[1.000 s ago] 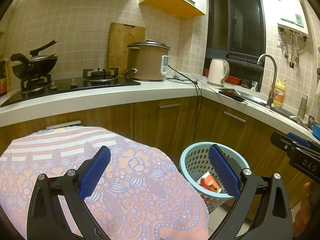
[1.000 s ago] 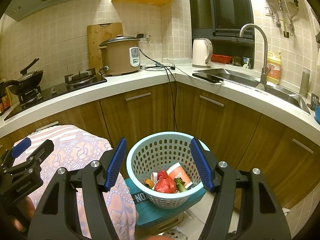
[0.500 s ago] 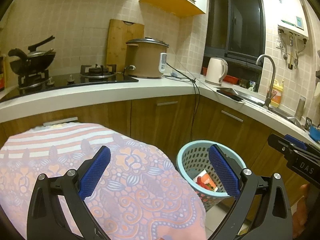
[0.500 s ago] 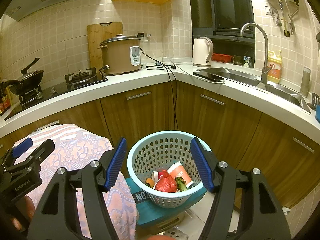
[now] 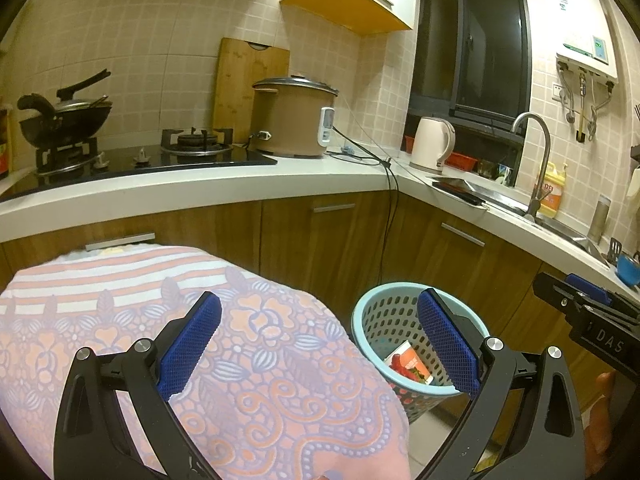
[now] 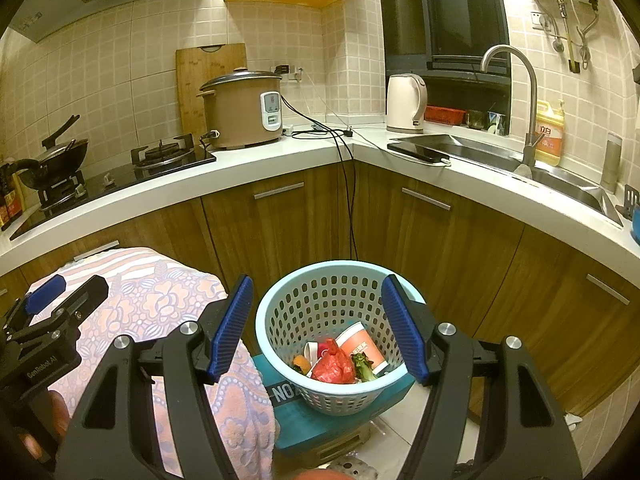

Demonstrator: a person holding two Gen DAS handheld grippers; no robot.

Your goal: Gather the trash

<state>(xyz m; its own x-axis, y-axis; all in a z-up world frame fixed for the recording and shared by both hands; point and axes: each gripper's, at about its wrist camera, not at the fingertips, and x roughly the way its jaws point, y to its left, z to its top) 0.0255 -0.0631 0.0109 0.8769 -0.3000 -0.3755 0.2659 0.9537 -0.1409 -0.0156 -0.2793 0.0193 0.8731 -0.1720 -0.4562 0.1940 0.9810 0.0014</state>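
Both tongs spread apart, holding nothing. Left tongs hover over the floral cloth; right tongs hang above the basket.

Risks, as I judge: basket sits on a teal box, not the floor, so a push on the rim could tip it & spill. Reaching in w/ wide tongs may snag the perforated wall.

Trash, i.e. red bag, orange cup & greens, lies at basket bottom, below & between the right tongs, near side. From left tongs it's off to the right, beside the right finger.
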